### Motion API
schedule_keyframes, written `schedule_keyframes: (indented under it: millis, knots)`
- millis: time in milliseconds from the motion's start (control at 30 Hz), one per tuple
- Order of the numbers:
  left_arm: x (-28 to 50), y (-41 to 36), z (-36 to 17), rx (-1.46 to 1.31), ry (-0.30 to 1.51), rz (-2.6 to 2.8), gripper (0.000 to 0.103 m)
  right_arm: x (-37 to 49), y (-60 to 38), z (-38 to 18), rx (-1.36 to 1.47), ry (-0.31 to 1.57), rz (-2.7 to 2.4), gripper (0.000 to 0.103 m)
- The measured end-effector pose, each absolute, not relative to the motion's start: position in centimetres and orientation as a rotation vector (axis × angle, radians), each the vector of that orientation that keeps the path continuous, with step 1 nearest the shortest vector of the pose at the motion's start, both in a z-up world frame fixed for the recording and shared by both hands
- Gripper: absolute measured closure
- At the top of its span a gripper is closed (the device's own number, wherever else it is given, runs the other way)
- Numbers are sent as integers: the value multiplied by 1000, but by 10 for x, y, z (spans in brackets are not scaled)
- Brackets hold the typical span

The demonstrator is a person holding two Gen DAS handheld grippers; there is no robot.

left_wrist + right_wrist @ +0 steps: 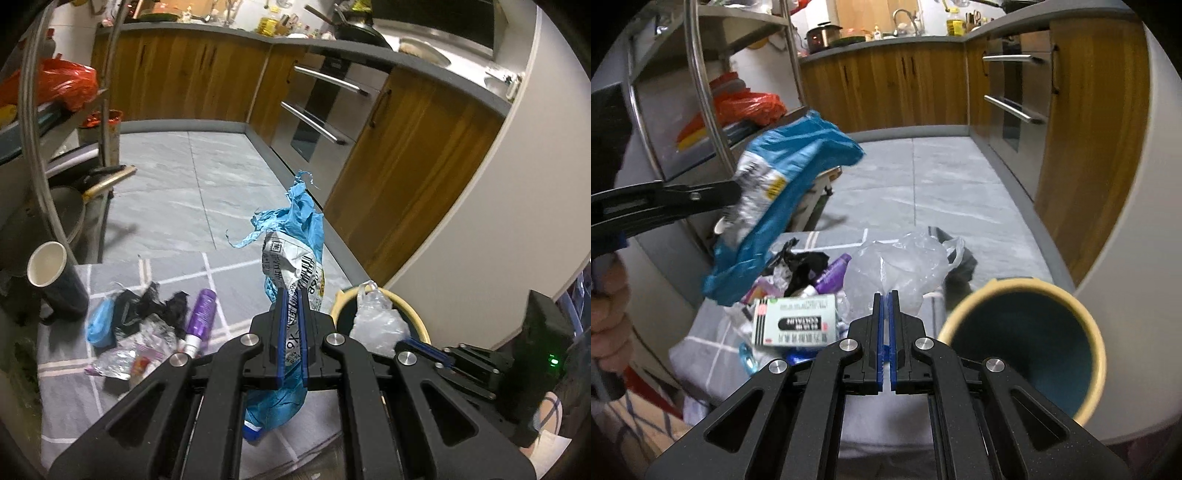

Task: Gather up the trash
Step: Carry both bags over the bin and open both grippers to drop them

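Observation:
My left gripper (pixel 293 291) is shut on a crumpled blue and white wrapper (pixel 295 236), which sticks up past the fingers and hangs below them. From the right wrist view the wrapper (pixel 783 184) hangs in the air at the left, above the trash pile. My right gripper (pixel 885 293) is shut, with the edge of a clear plastic bag (pixel 897 266) pinched at its tips. In the left wrist view that bag (pixel 373 321) stands in front of the cream-rimmed bin (pixel 410 306). The bin (pixel 1015 282), dark teal inside, lies just right of my right gripper.
On the grey checked cloth (pixel 221 273) lie a purple bottle (pixel 201 314), black scraps (pixel 162 306), foil wrappers and a white box (pixel 796 325). A black cup (pixel 51 280) stands at the left. A metal rack (pixel 701 74) holds an orange bag (pixel 59 81). Wooden cabinets and an oven (pixel 321 110) line the right.

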State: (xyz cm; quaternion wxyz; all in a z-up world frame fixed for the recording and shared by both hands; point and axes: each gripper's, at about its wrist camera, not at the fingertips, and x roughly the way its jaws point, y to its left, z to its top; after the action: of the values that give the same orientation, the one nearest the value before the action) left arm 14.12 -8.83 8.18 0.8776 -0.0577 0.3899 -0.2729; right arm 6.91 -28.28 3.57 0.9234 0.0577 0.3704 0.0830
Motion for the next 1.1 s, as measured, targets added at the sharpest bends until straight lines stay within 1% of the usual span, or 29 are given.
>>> schedule_keyframes:
  millis: [300,600,900,1100]
  knots:
    - [134,-139,51,-110,896,-657,98,41,-324,26,190,753,102,99]
    - [129,-204,2,-180,1039,-799,98,29,-377,-13,298,835,14,99]
    - [141,-251,-33,-198,1078,-784,98,26,-410,-53,415,927,-41,99]
    - [151,-268,-52,-230,1105,-781,98,28,-411,-64,444,965,-50,99]
